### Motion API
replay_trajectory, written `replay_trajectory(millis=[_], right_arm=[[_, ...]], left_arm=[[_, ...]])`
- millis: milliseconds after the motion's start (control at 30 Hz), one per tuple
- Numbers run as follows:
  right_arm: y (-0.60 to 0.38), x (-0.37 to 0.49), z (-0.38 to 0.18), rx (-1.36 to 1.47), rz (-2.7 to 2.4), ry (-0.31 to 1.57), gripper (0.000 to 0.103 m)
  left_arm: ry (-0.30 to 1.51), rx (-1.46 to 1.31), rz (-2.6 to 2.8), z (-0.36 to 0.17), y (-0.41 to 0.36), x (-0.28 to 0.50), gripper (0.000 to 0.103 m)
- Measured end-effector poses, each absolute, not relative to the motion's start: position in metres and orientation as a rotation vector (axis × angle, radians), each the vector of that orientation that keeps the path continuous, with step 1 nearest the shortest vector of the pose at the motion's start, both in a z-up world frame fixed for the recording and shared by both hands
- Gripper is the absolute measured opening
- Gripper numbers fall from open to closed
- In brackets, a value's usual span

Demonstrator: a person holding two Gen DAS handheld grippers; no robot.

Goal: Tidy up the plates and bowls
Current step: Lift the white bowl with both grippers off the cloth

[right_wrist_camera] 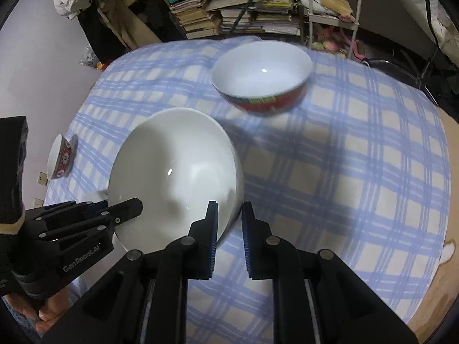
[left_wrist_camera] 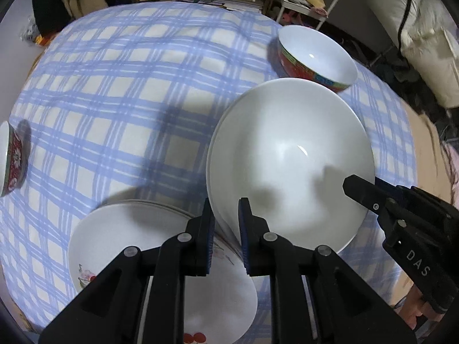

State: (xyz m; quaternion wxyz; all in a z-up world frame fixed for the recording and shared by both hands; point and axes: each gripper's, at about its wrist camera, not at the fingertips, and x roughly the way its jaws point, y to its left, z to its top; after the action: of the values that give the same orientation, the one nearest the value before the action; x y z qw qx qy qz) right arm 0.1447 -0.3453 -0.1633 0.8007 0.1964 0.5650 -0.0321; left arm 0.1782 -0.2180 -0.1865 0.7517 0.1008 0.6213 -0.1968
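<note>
a: white bowl point(left_wrist_camera: 289, 157) is empty, tilted, held off the checked tablecloth point(left_wrist_camera: 114, 91) by both tools. left gripper point(left_wrist_camera: 226, 212) is clamped on its near rim; right gripper point(right_wrist_camera: 229, 215) pinches the opposite rim.

b: other containers?

a: red-banded bowl point(right_wrist_camera: 262, 77) sits upright behind it, empty, white inside. small red floral bowl point(right_wrist_camera: 60, 157) at the far left table edge — inside not readable.

b: differences between views?

a: only the left wrist view shows the stack of plates point(left_wrist_camera: 120, 238) just below the white bowl, the top one with a flower print and red cherries. the right wrist view shows a person's hand point(right_wrist_camera: 46, 312) on the left tool's handle, and more bare cloth to the right.
</note>
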Motion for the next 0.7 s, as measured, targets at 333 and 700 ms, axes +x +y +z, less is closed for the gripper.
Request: replay_trajectory(millis=[333,700], right_arm=[[-0.350,0.138,-0.173,0.454,-0.081,1.236,0.014],[-0.359,0.135,-0.137,0.458,-0.063,1.096,0.026]], left_arm=[[1.357,0.213,-0.425,-0.185,-0.219,0.179,0.016],[1.262,0.245,-0.377,-0.150,-0.217,0.192,0.025]])
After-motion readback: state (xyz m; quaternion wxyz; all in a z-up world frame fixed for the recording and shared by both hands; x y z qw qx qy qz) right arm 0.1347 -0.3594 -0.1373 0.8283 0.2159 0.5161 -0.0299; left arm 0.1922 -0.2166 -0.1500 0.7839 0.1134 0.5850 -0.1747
